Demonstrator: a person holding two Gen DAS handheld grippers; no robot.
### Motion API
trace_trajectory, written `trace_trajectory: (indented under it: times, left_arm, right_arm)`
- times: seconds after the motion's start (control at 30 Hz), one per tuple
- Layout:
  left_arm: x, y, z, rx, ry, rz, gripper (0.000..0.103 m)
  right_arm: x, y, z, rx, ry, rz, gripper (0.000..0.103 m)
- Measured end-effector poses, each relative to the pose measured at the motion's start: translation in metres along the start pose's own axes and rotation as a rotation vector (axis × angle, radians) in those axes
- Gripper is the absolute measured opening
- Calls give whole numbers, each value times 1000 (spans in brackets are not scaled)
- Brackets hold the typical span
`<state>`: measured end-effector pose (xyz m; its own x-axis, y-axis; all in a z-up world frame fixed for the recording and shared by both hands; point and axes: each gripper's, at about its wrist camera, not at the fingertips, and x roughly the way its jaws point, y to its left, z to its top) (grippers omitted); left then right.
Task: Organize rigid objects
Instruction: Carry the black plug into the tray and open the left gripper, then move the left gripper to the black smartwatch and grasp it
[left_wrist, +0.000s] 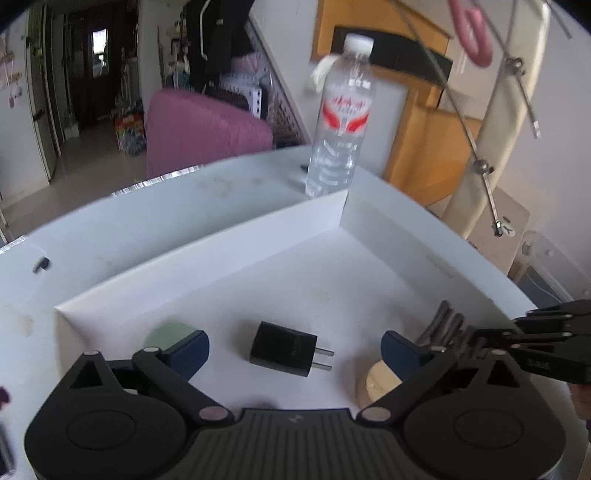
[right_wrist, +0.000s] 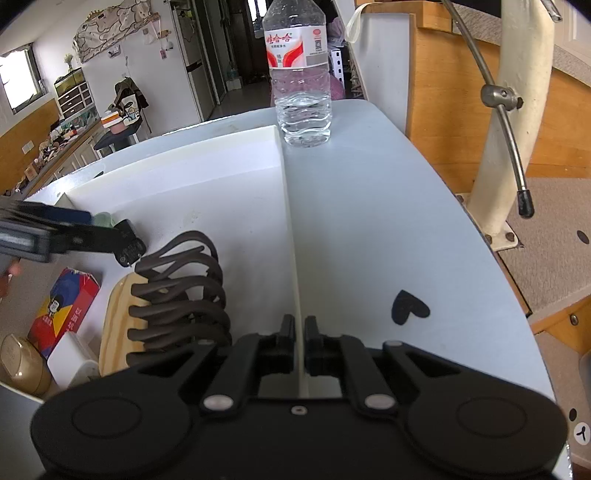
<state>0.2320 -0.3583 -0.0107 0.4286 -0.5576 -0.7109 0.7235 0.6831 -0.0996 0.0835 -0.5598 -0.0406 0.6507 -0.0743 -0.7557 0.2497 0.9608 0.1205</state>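
tray check: left claw wide over the charger, right claw pinching the tray wall

the white tray (left_wrist: 207, 254) sits on the pale tabletop (right_wrist: 388, 206). inside it lie a black plug charger (left_wrist: 282, 347), a green disc (left_wrist: 168, 332) and a wire rack on a wooden base (right_wrist: 177, 291). a water bottle (right_wrist: 301, 74) stands on the tabletop just beyond the tray's far corner.

the left claw (left_wrist: 293, 349) hovers wide open, its blue pads either side of the charger, not touching it. the right claw (right_wrist: 300, 326) is closed narrow on the tray's thin right wall, likely steadying it.

judgement: the charger looks light, rigid and smooth-sided; take it across the flat body, clear of the two prongs. the rack looks stiff but awkward, best gripped at the wooden base. the bottle is heavier and may tip.
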Motion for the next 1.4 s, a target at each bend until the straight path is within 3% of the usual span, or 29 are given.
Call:
trace_trajectory:
  times: [0.33, 0.63, 0.97, 1.13, 1.33, 1.4]
  left_arm:
    - [-88, 12, -17, 43, -101, 81, 103]
    - [-141, 66, -62, -25, -157, 211, 103]
    - [-123, 148, -122, -319, -152, 385, 101]
    - [-95, 172, -137, -433, -93, 488, 84]
    - [-73, 174, -128, -432, -118, 574, 77]
    - [-68, 172, -124, -413, -124, 600, 70]
  right_arm:
    - [0, 1, 1, -3, 1, -2, 6]
    - [0, 0, -1, -4, -5, 1, 6]
    - [-1, 0, -1, -5, -6, 1, 6]
    - [-1, 1, -1, -7, -5, -2, 6]
    - [-2, 0, -1, 5, -9, -3, 6]
    - [-2, 0, -2, 4, -9, -4, 6]
